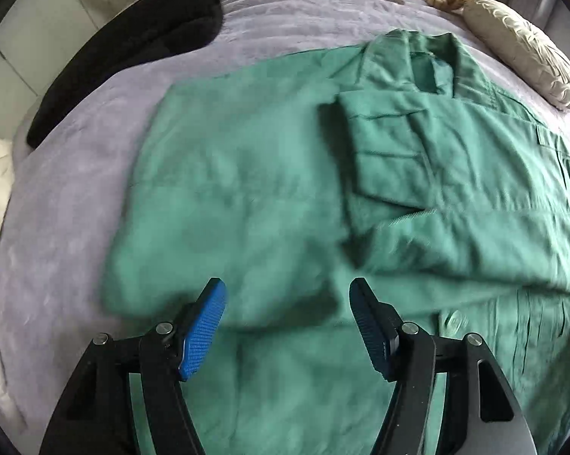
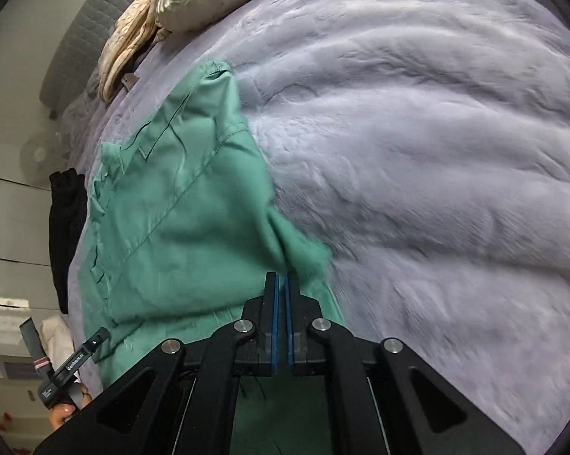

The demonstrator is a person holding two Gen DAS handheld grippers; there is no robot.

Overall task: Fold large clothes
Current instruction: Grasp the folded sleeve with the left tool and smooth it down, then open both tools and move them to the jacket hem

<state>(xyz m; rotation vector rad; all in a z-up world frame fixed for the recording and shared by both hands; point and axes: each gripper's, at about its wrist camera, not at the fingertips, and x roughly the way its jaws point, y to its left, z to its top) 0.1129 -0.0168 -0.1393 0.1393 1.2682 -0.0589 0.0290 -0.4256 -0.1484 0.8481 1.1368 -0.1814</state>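
A green shirt (image 1: 285,197) lies spread on a lilac blanket (image 1: 76,197) over a bed, its collar toward the far end and one sleeve folded across the body. The left gripper (image 1: 287,326) hangs above the shirt's near part with its blue pads (image 1: 203,335) spread wide and nothing between them. In the right wrist view, the right gripper (image 2: 283,284) has its pads pressed together on a raised fold of the shirt (image 2: 178,220) at its edge beside the bare blanket (image 2: 436,170); the cloth rises in a ridge to the fingertips. A black garment (image 1: 133,49) lies near the left edge of the bed, well apart from the shirt. A beige quilted jacket (image 1: 524,57) sits at the far end, just beyond the collar. The left gripper's handle and a hand (image 2: 63,413) show at the lower left of the right wrist view.
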